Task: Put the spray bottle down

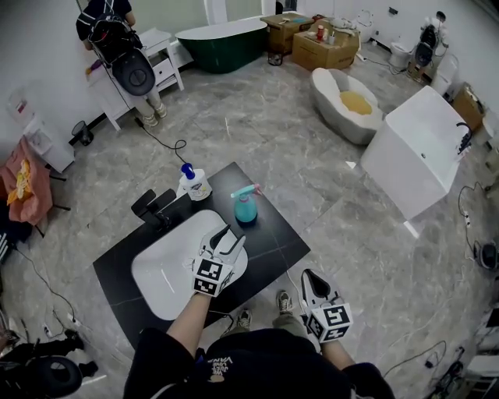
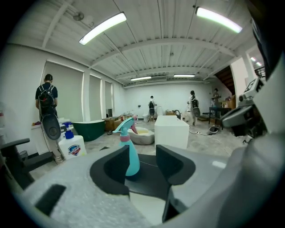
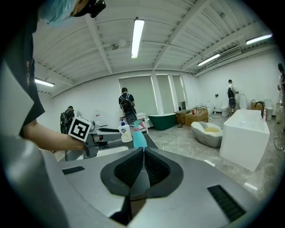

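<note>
The teal spray bottle point(image 1: 245, 207) with a pink nozzle stands upright by itself on the black countertop point(image 1: 274, 234), near its far right side. Over the sink's near right rim my left gripper point(image 1: 231, 236) is open and holds nothing. In the left gripper view the spray bottle point(image 2: 129, 153) stands a little beyond the left gripper point(image 2: 143, 167), partly behind the left jaw and untouched. My right gripper point(image 1: 309, 278) hangs off the counter's near right corner, shut and empty. The right gripper point(image 3: 143, 166) shows its ribbed pads pressed together, with the spray bottle point(image 3: 139, 138) far ahead.
A white sink basin point(image 1: 160, 265) is set in the countertop, with a black faucet point(image 1: 153, 206) and a white soap bottle point(image 1: 193, 184) behind it. Bathtubs point(image 1: 425, 152), a green tub point(image 1: 222, 40), boxes and a person point(image 1: 109, 23) stand around on the marble floor.
</note>
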`<state>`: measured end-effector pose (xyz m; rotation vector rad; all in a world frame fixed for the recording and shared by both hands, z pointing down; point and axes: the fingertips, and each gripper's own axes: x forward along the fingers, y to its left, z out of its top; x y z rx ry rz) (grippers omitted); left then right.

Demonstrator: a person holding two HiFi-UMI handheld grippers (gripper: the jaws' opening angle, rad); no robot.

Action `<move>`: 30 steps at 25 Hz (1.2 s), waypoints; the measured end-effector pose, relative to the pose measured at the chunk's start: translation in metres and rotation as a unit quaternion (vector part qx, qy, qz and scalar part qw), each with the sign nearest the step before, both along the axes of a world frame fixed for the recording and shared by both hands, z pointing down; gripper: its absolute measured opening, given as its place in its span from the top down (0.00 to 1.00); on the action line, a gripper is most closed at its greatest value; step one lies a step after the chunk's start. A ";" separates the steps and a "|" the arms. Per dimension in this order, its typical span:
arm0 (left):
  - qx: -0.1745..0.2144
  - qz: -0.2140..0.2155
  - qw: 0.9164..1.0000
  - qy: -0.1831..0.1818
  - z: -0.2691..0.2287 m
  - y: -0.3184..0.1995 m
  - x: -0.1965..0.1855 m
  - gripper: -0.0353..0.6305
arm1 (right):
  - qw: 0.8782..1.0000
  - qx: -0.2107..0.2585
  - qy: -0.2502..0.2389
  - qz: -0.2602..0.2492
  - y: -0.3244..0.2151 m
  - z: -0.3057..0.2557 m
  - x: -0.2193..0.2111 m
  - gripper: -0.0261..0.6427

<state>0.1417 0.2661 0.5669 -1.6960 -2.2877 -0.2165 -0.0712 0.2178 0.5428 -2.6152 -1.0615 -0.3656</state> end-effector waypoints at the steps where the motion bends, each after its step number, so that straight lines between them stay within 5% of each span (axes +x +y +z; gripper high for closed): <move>1: -0.003 0.006 1.000 0.002 -0.004 -0.009 -0.002 0.67 | 1.000 -0.003 0.002 0.000 -0.002 -0.002 0.004 0.94; 9: -0.034 0.011 0.999 0.006 -0.037 -0.069 0.002 0.88 | 1.000 -0.016 0.016 -0.005 -0.027 -0.011 0.034 0.95; 30: -0.064 0.037 0.997 -0.026 -0.063 -0.154 0.006 0.92 | 0.998 -0.042 0.038 -0.011 -0.073 -0.026 0.078 0.96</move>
